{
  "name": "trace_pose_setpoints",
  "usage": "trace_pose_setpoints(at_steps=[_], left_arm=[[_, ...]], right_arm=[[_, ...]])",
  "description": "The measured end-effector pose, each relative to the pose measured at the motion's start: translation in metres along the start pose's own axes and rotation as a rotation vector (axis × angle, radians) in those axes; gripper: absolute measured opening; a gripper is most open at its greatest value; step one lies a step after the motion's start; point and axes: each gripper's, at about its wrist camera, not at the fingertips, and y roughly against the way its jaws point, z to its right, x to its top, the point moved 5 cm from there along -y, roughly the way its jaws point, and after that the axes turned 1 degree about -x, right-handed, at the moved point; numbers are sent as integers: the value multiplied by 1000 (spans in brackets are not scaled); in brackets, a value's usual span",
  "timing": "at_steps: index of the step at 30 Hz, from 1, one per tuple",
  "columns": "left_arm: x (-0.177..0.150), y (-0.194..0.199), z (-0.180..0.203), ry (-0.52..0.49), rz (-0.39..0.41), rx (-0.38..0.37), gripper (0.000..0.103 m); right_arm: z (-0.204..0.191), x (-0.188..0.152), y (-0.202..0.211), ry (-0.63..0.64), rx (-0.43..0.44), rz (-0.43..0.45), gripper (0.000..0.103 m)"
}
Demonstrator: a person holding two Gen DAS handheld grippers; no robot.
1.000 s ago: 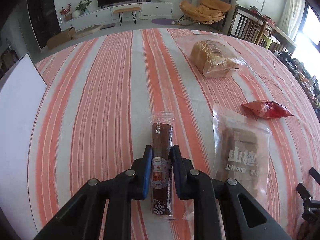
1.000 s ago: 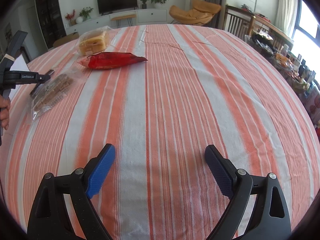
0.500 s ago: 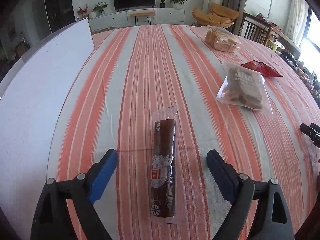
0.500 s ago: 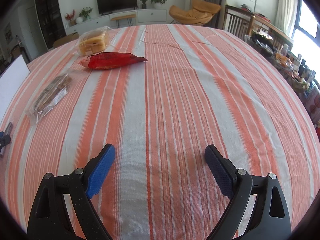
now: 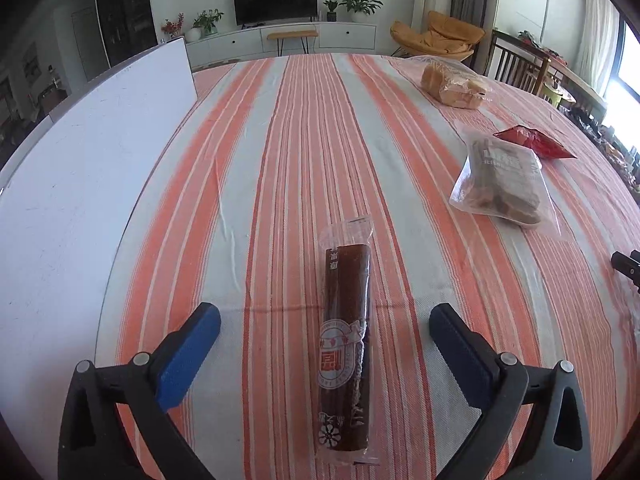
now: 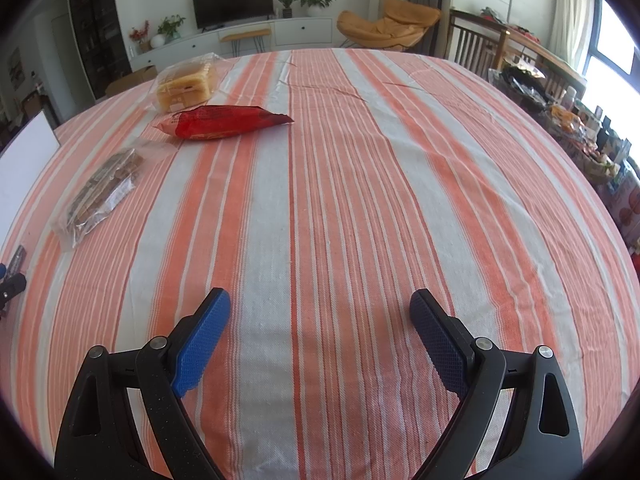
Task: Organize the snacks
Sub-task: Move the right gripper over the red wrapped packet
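Four snacks lying on the striped tablecloth [image 5: 280, 152]. Having just been opening, left gripper [image 5: 325, 330] now standing wide astride the dark wrapped bar [image 5: 346, 344] — touching neither pad, probably parking it beside the white board [image 5: 80, 168]. Leaving the clear packet [image 5: 504, 184], red bag [image 6: 224, 122] and bread [image 6: 186, 86] grouped further off — right gripper [image 6: 320, 320] gaping over bare cloth.

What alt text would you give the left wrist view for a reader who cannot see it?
The left hand-held gripper is open, its jaws having just been opening, with a long brown wrapped snack bar lying untouched between them on the striped tablecloth. A clear bag of brown pieces, a red packet and bagged bread lie to the right; a white board lies left.
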Motion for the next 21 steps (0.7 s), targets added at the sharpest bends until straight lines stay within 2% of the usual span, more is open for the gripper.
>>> trace_pose_setpoints(at_steps=[15,16,19,21], left_arm=[[0,0,0,0,0,0,103],[0,0,0,0,0,0,103],[0,0,0,0,0,0,103],[0,0,0,0,0,0,103]], right_arm=[[0,0,0,3,-6,-1,94],[-1,1,0,5,-9,-11,94],[-6,15,-6,-36,-12,-173,92],[-17,31,0,-118,83,-196,92]])
